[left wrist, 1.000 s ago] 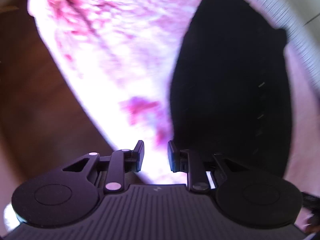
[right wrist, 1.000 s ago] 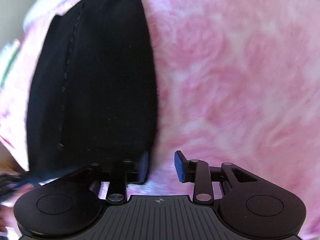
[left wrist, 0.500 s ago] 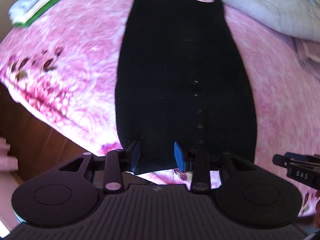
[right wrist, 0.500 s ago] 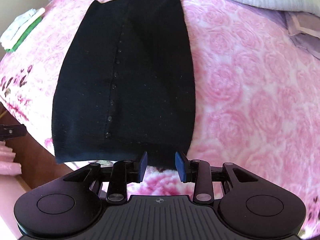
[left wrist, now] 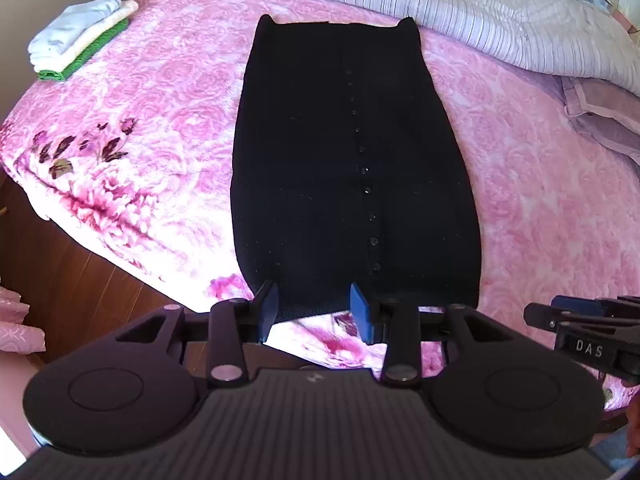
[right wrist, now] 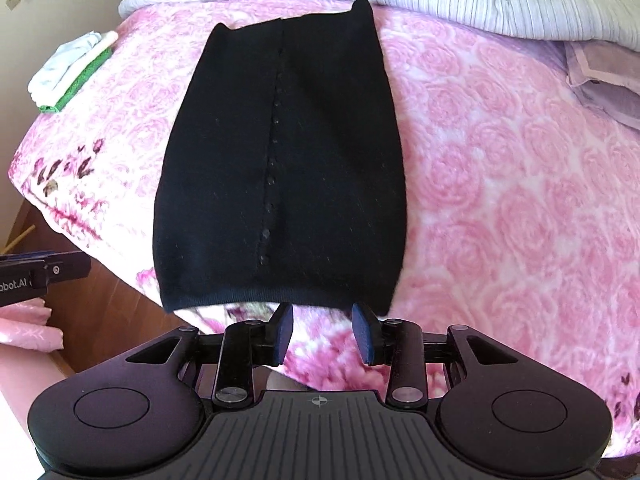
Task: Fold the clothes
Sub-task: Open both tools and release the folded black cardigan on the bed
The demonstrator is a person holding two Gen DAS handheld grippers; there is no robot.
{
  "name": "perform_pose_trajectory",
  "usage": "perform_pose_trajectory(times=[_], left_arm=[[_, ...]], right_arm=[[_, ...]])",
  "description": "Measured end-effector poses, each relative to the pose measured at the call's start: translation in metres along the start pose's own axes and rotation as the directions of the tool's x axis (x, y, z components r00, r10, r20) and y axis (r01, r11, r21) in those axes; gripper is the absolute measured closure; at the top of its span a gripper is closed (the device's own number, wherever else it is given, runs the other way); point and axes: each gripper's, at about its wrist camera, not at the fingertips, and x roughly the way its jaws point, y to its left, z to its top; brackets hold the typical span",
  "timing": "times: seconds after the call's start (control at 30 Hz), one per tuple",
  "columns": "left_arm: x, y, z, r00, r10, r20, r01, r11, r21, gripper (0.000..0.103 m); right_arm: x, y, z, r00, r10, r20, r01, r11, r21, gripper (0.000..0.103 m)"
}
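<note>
A long black garment (left wrist: 352, 160) with a row of small buttons lies flat on the pink rose bedspread (left wrist: 140, 120), its hem toward me. My left gripper (left wrist: 314, 312) hovers above the hem's left part with its jaws opening. The hem only shows through the gap, and the pads press on nothing. In the right wrist view the same garment (right wrist: 280, 160) stretches away, and my right gripper (right wrist: 322, 330) hangs open just short of the hem's right part, empty. Each view catches the other gripper at its edge.
A folded stack of white and green clothes (left wrist: 76, 44) sits at the bed's far left corner. A striped pale quilt (left wrist: 440, 4) runs along the head end, a lilac cloth (left wrist: 600, 120) lies at the right. Wooden floor (left wrist: 80, 280) borders the bed's left edge.
Both grippers have risen from close over the bed, so the whole garment now shows. The left jaws stand wider than before; the right jaws look much the same.
</note>
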Motion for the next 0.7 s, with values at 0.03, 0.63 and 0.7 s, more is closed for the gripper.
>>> perform_pose_trajectory(times=[0.03,0.63,0.7], left_arm=[[-0.004,-0.003,-0.006,1.000,0.004,0.004,-0.004,1.000,-0.007,0.068],[-0.062,-0.049,-0.090,0.995,0.062,0.081,-0.057,0.997,-0.059,0.067],[-0.066,-0.050,-0.093,0.994,0.068,0.088,-0.063,0.996,-0.061,0.067]], right_arm=[[-0.003,-0.002,-0.005,1.000,0.002,0.002,-0.002,1.000,-0.007,0.066],[-0.059,-0.040,-0.075,0.999,0.029,0.031,-0.026,0.996,-0.079,0.064],[-0.063,-0.041,-0.078,0.999,0.032,0.037,-0.029,0.996,-0.082,0.064]])
